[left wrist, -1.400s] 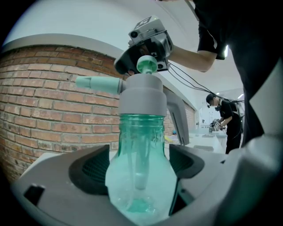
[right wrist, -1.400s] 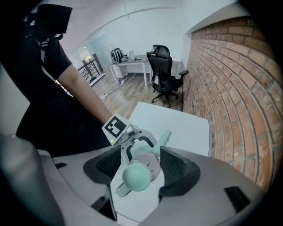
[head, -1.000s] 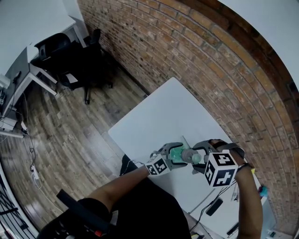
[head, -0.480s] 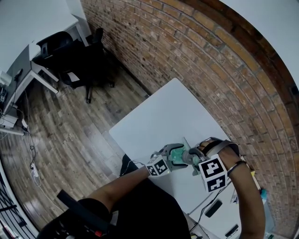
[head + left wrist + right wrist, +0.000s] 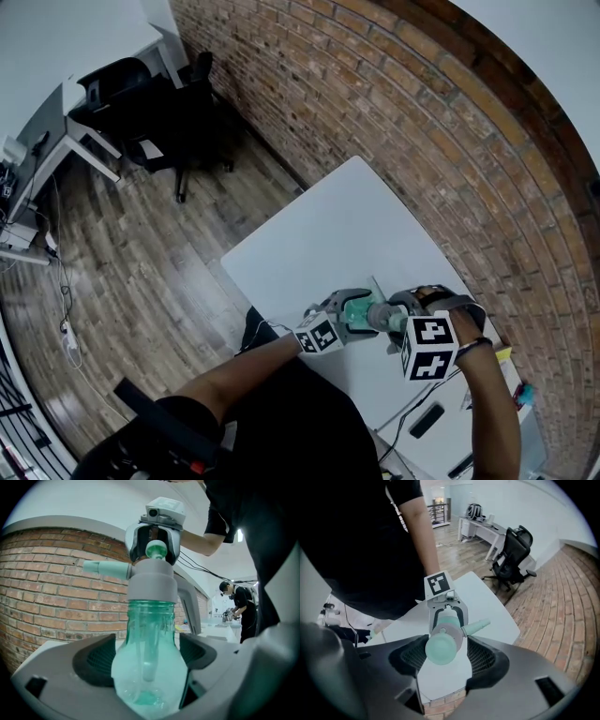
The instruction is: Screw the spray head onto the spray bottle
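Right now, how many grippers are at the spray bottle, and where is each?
2. The left gripper clamps the spray bottle round its body; the right gripper points down over its top, jaws either side of the spray head. None seems hidden.

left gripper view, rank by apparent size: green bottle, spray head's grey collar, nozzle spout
1. green bottle
2. grey collar
3. nozzle spout
The bottle's base sits nearest the camera, which inflates it.
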A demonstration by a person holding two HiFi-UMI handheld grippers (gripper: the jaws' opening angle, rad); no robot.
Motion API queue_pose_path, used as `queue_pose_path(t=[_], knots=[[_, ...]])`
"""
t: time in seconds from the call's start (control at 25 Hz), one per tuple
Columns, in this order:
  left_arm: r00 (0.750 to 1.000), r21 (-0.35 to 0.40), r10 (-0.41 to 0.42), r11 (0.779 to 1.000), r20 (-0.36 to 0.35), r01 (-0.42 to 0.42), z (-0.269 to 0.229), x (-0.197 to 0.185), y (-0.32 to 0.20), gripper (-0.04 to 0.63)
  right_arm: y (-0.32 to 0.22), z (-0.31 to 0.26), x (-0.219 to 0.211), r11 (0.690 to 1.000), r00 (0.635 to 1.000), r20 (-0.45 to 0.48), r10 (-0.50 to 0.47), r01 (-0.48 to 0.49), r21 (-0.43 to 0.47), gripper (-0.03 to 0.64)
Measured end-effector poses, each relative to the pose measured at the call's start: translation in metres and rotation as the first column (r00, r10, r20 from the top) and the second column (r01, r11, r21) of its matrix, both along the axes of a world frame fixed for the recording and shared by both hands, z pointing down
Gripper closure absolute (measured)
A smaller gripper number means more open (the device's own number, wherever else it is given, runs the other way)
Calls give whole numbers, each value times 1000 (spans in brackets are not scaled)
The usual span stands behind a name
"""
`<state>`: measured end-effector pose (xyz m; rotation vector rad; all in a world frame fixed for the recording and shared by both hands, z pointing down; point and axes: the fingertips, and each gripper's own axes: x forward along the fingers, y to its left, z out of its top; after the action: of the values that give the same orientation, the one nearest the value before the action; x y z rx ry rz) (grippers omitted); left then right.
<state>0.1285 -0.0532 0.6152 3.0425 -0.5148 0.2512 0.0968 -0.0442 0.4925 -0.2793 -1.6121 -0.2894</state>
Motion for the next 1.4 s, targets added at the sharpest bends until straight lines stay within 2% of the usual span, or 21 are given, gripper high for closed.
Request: queue_pose_path(t=[0.08, 0.16, 0.32, 0.36, 0.52, 0.56, 0.72, 0.8, 0.92, 1.2, 1.28, 1.4], knots=[[1000, -1, 1, 1000, 0, -1, 1, 0, 0, 178, -2, 3, 0, 996, 995, 15, 94, -94, 2, 357], [1000, -1, 2, 1000, 1, -2, 1, -1, 0, 178, -4, 7, -3, 979, 978, 35, 204, -204, -25, 357], [1000, -1, 2, 1000, -1, -2, 0, 0, 0, 178, -5, 14, -10, 901, 901, 59, 429, -422, -96, 361], [1000, -2, 3, 1000, -1, -3, 0, 0, 0, 178, -7, 15, -10, 890, 890, 53, 453, -447, -91, 368], [1000, -4, 4, 1000, 0, -4, 1, 0, -1, 178, -8, 18, -9, 875, 876, 27, 481, -478, -74, 368], [1000, -5, 2, 1000, -1, -2, 1, -1, -1, 178, -9, 18, -10, 863, 864, 23, 503, -500, -76, 368], [1000, -3, -2, 1000, -4, 2, 0, -1, -1, 178, -15, 17, -10, 770, 771, 26, 636, -631, -98, 368], [1000, 4, -1, 1000, -7, 1, -1, -1, -1, 178, -16, 17, -9, 748, 749, 35, 661, -655, -101, 368], [1000, 3, -1, 1000, -5, 1, 1, -1, 0, 178, -16, 16, -10, 757, 756, 50, 652, -646, -101, 368], [1000, -6, -5, 1000, -9, 5, 0, -1, -1, 178, -13, 3, -13, 811, 805, 100, 584, -579, -82, 368], [1000, -10, -6, 1000, -9, 6, 1, -1, -1, 178, -11, -5, -14, 838, 830, 112, 546, -539, -87, 368], [1000, -12, -7, 1000, -10, 7, 1, -1, -1, 178, -9, -21, -21, 899, 884, 166, 438, -428, -93, 368]])
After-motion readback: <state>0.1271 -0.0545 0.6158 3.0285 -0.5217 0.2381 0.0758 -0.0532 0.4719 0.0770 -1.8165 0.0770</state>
